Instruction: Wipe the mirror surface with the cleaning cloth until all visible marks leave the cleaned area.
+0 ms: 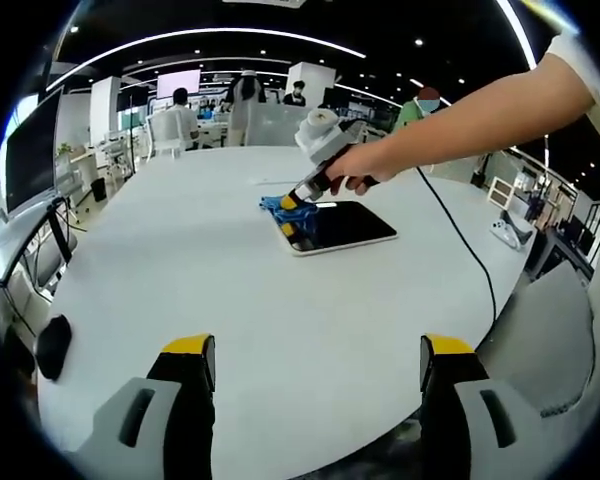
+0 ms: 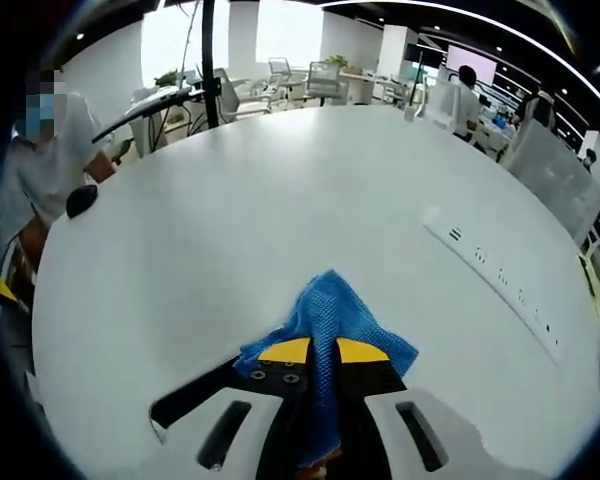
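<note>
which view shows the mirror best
The left gripper view: the whole dark mirror lies flat on the white table, with the right gripper and blue cloth at its near-left corner. The right gripper view shows just a dark sliver of it beside the gripper.

One mirror (image 1: 342,226), one cloth (image 2: 330,318)

white table (image 1: 230,270) with mirror (image 1: 340,226), cloth (image 2: 330,310)
</note>
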The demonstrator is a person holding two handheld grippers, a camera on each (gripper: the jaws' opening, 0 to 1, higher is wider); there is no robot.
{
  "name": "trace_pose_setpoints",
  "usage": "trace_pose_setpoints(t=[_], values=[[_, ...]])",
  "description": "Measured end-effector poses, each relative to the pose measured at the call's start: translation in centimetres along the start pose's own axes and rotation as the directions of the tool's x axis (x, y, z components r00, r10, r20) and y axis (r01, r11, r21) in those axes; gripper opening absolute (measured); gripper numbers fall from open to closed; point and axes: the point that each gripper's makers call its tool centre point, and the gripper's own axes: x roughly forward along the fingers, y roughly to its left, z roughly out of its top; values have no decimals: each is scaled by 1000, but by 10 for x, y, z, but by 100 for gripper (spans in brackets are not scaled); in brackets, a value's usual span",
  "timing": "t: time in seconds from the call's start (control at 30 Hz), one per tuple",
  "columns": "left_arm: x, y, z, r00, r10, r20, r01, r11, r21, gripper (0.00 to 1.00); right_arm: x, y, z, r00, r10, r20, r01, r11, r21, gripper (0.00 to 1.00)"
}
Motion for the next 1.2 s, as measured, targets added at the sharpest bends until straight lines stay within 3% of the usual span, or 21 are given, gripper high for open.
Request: trace_pose_setpoints(t=[0.67, 0.7, 0.73, 0.77, 0.83, 0.9, 1.2], values=[[1, 0, 1, 1000, -1, 5, 1, 1000, 2, 85, -3, 9, -5, 1000, 24, -1, -24, 999, 30, 3], [1, 0, 1, 1000, -2, 5, 2, 1000, 5, 85, -5, 11, -2, 1000, -19, 11, 18, 998, 55, 3], [1, -1, 1, 1000, -4, 4, 4, 1000, 7, 85, -6, 17, -2, 1000, -8, 10, 8, 999, 49, 3], [1, -1, 1, 1000, -4, 4, 4, 1000, 7, 85, -7, 13, 6, 998, -26, 51, 26, 1000, 9, 3], [1, -2, 3, 1000, -3, 6, 3, 1000, 8, 85, -7, 24, 0, 999, 18, 34, -19, 999, 39, 3], [1, -2, 3, 1000, -3, 5, 3, 1000, 9, 85, -9, 23, -6, 1000, 9, 10, -9, 999, 49, 3], [2, -4, 4, 1000, -6, 2, 6, 1000, 13, 85, -11, 32, -9, 1000, 30, 9, -30, 999, 38, 3]])
